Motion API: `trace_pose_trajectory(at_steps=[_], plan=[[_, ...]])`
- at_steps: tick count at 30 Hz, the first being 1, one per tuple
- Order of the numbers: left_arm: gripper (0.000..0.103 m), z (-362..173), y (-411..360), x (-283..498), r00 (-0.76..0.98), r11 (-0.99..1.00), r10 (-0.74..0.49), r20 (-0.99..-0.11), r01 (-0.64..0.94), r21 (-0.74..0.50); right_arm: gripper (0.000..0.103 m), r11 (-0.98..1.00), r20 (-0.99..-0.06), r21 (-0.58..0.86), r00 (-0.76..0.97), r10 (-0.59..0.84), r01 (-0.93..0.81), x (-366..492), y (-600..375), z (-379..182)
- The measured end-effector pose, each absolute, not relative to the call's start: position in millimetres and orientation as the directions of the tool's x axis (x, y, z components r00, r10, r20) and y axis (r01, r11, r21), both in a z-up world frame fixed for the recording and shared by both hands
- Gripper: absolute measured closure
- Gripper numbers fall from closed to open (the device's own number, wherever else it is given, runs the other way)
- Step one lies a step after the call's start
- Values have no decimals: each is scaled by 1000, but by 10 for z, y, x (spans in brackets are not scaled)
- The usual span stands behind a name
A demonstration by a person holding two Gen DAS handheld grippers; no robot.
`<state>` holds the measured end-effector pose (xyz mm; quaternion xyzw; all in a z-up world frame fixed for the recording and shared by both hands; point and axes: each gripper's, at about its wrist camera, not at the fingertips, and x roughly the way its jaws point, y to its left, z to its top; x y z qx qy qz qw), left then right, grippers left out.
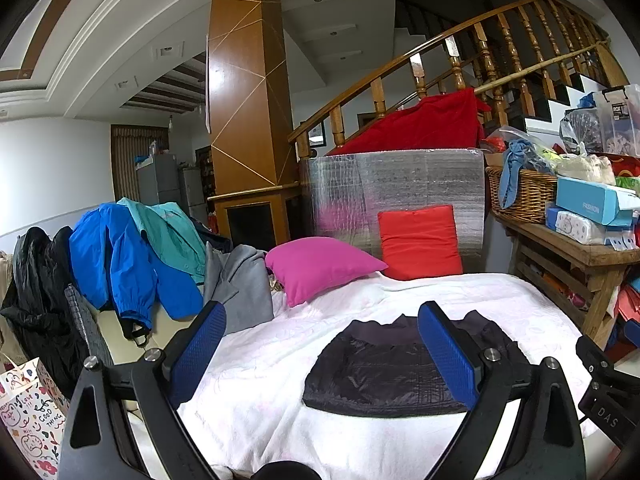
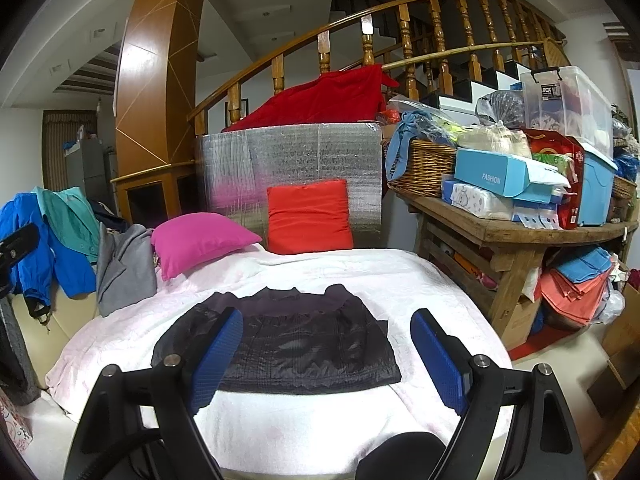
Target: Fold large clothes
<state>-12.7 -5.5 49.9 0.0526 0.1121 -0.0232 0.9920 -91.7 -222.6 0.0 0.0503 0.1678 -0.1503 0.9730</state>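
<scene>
A dark quilted jacket (image 1: 380, 372) (image 2: 296, 348) lies folded into a flat rectangle on the white blanket (image 1: 280, 360) (image 2: 320, 272) that covers the bed. My left gripper (image 1: 320, 344) hovers in front of it, jaws wide apart with nothing between the blue pads (image 1: 200, 352). My right gripper (image 2: 326, 354) is held near the jacket's front edge, also open and empty. Part of the right gripper shows at the right edge of the left wrist view. More garments are piled at the left: a blue jacket (image 1: 120, 264) (image 2: 24, 240), a teal shirt (image 1: 168, 228), a grey garment (image 1: 244, 284) (image 2: 124, 268) and a black coat (image 1: 36, 292).
A pink cushion (image 1: 320, 268) (image 2: 196, 240) and a red cushion (image 1: 420, 240) (image 2: 308, 216) lean against a silver foil board at the bed's head. At the right, a wooden table (image 2: 516, 236) carries a wicker basket (image 2: 424, 164), boxes and bags. A printed paper bag (image 1: 32, 412) stands at the lower left.
</scene>
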Motion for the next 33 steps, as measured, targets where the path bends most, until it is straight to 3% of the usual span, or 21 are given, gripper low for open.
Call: trace_pose_trajectory(at_steps=[33], plan=[[6, 416, 50, -84, 969, 995, -30, -243, 51, 80, 15, 948, -351, 23, 890, -290, 318, -851, -2208, -42]])
